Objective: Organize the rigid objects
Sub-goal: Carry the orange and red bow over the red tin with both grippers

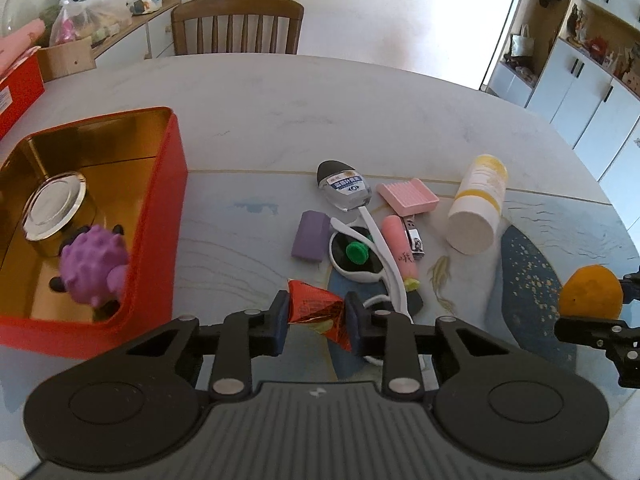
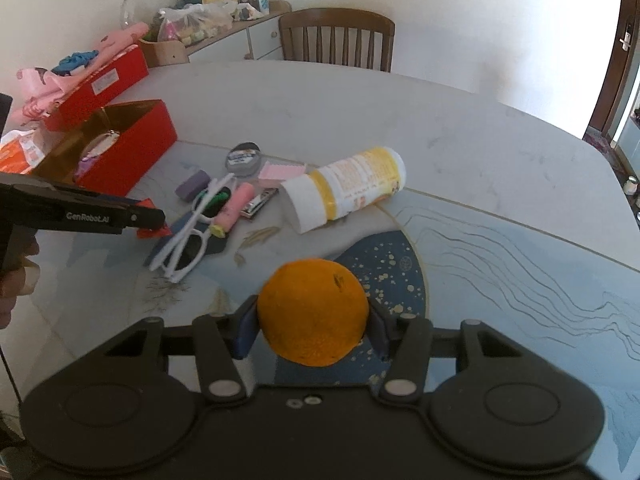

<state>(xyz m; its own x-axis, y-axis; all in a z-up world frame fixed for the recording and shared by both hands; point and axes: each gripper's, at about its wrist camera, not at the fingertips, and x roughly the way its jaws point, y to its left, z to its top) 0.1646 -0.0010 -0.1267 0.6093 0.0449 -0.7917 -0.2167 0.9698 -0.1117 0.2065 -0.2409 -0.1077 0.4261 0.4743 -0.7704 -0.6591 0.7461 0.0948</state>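
Left tool [image 1: 316, 316] clamped on a red triangular snack packet [image 1: 318, 312], pads pressing both sides, packet lifted clear of the tabletop [image 1: 260, 128]; right tool [image 2: 312, 326] closed around an orange [image 2: 313, 312], fruit pinched between the blue pads, also off the tabletop. From the left wrist view the right tool and its orange sit at 3 o'clock, at the frame edge. From the right wrist view the left tool reaches in from 9 o'clock, the hand [image 2: 16, 280] holding it partly visible at the edge

Just beyond the left tool, at 12 to 1 o'clock: white sunglasses [image 1: 372, 256] with a small green piece [image 1: 356, 252] resting on one lens, a pink tube [image 1: 400, 252] lying against them, a nail clipper [image 1: 414, 238] touching the tube. A purple block [image 1: 309, 235] lies just beside the glasses at 11 o'clock. Further out, a clear bottle with a dark cap [image 1: 344, 186], a pink ribbed tray [image 1: 408, 196], and a white and yellow canister [image 1: 478, 204] tipped on its side at 2 o'clock

At 10 o'clock in the left wrist view, an open red tin with gold inside [image 1: 164, 208] stands on the tabletop; in it a purple spiky toy [image 1: 96, 272] in the near corner and a round metal can [image 1: 56, 208] just behind it, the two near each other, contact unclear

Far side: wooden chair [image 1: 236, 24] at 12 o'clock against the tabletop edge, a cluttered sideboard [image 1: 120, 36] at 11 o'clock, white cabinets [image 1: 580, 68] at 2 o'clock
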